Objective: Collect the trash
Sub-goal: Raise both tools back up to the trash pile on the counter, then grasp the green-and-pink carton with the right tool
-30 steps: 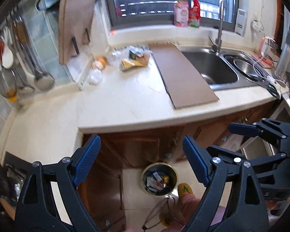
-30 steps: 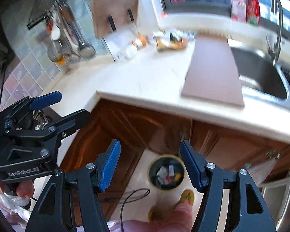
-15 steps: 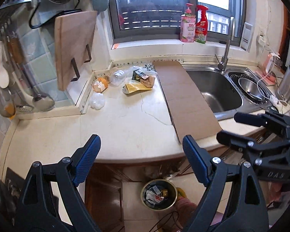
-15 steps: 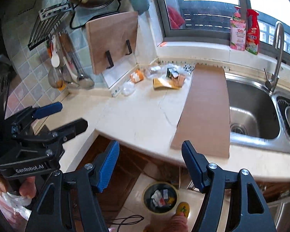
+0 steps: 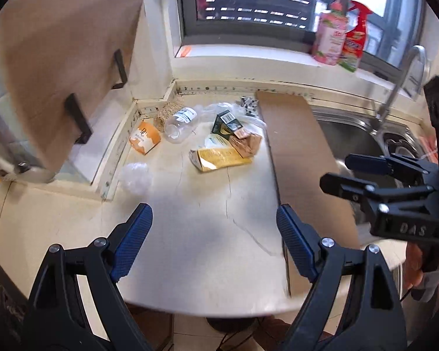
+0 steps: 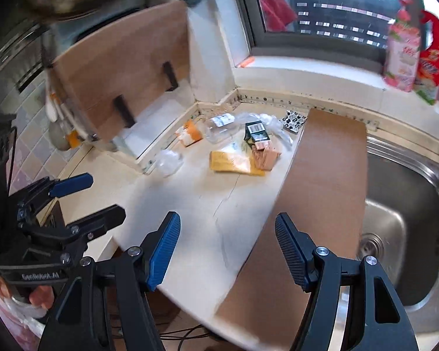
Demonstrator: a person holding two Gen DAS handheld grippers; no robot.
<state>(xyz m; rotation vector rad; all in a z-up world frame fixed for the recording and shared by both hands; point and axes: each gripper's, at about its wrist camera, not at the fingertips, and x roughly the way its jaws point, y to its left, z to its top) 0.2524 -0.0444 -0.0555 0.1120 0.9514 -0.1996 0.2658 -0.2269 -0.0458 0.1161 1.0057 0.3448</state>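
Trash clustered at the far corner of the cream stone countertop, toward 12 o'clock from both grippers and well apart from them. Items noted:
- clear plastic bottle with white label, lying on its side;
- orange and white paper packet at about 9 o'clock of the bottle, just beside the raised counter edge;
- crumpled white wrapper at roughly 6 o'clock of the packet;
- flattened yellow carton;
- dark green box with barcode, tilted, at 12 o'clock of the carton;
- crushed brown carton, touching the yellow one;
- crinkled clear plastic film behind the boxes.

Long brown board lying flat at 3 o'clock of the cluster, partly covering the stainless steel sink. Wooden chopping board upright in black brackets at 10 o'clock. Pink soap bottle and red spray bottle standing side by side on the window sill.

Left gripper, black with blue pads: jaws wide apart, nothing between them, over bare countertop. Right gripper: jaws likewise spread wide, empty, above the counter edge and the near end of the brown board. Fingers visible under the left gripper's handle in the right wrist view.
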